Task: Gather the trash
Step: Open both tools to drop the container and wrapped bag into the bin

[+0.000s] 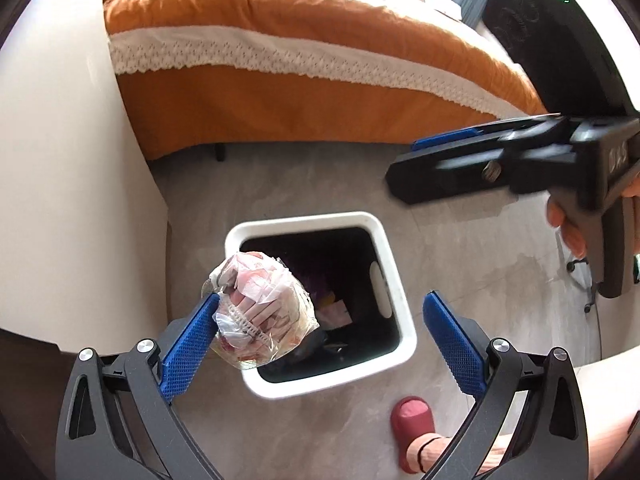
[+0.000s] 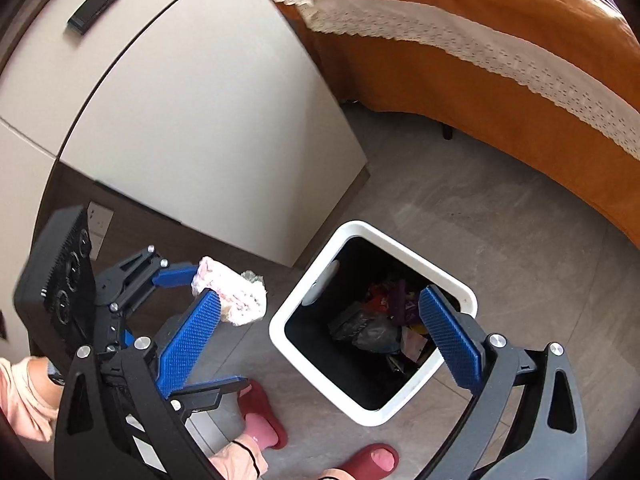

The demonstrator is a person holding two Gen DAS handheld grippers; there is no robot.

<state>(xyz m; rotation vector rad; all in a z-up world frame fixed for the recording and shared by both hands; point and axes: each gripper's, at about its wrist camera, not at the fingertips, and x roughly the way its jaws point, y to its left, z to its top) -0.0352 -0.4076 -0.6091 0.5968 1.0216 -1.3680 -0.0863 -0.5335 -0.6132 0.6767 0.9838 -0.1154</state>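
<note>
A bedroom with a grey tiled floor [image 2: 500,216], seen from above by both wrist cameras. Nearest are the person's feet in red slippers [image 2: 262,412], standing just beside the white bin [image 2: 280,320]. The left gripper [image 1: 316,336] has its jaws wide apart, yet a crumpled plastic wrapper [image 1: 262,312] with pinkish paper inside sits against the left pad [image 1: 188,348] only; the right pad is well clear of it. Whether it clings there or is already falling cannot be told. In the left view it hangs over the near-left corner of the bin's rim; the right view places the wrapper [image 2: 234,292] a little outside that rim, so the drop may not be centred. The bin [image 1: 396,312] already holds dark bags and coloured packets. The right gripper [image 2: 320,340] hovers over the bin's mouth with jaws spread and nothing between them. Beyond stand a white cabinet [image 2: 192,120] to the left and, farthest, a bed with an orange cover [image 1: 288,60] trimmed in white lace. The step in hand looks like the release of one piece of trash. Next, the left gripper likely needs a nudge toward the bin's middle or a small shake so the wrapper falls inside, not onto the floor.
</note>
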